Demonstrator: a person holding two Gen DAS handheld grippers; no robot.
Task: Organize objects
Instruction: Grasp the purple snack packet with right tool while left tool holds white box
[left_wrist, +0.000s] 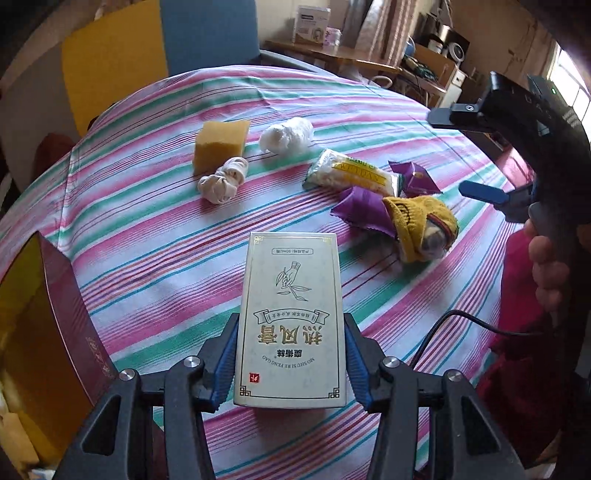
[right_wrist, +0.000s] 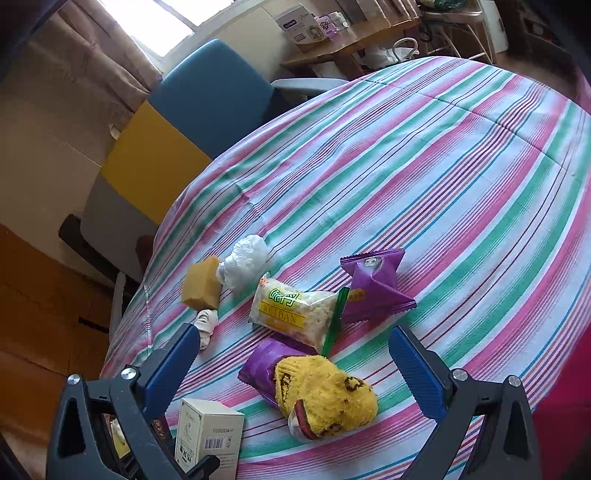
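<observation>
My left gripper (left_wrist: 291, 354) is shut on a white carton box (left_wrist: 291, 317) with Chinese print, held just above the striped tablecloth (left_wrist: 155, 236); the box also shows in the right wrist view (right_wrist: 208, 435). My right gripper (right_wrist: 291, 363) is open and empty above a yellow rolled sock (right_wrist: 325, 398), and it shows in the left wrist view (left_wrist: 476, 155). On the cloth lie a yellow sponge (left_wrist: 221, 146), a white knotted cloth (left_wrist: 223, 181), a white plastic bundle (left_wrist: 286, 134), a Weidan snack pack (left_wrist: 352, 176) and two purple wrappers (left_wrist: 364, 212).
A dark red box with a yellow inside (left_wrist: 40, 332) stands open at the left table edge. A blue and yellow chair (left_wrist: 147, 55) is behind the table. A wooden desk with boxes (left_wrist: 332, 51) stands further back. A black cable (left_wrist: 454, 325) hangs at right.
</observation>
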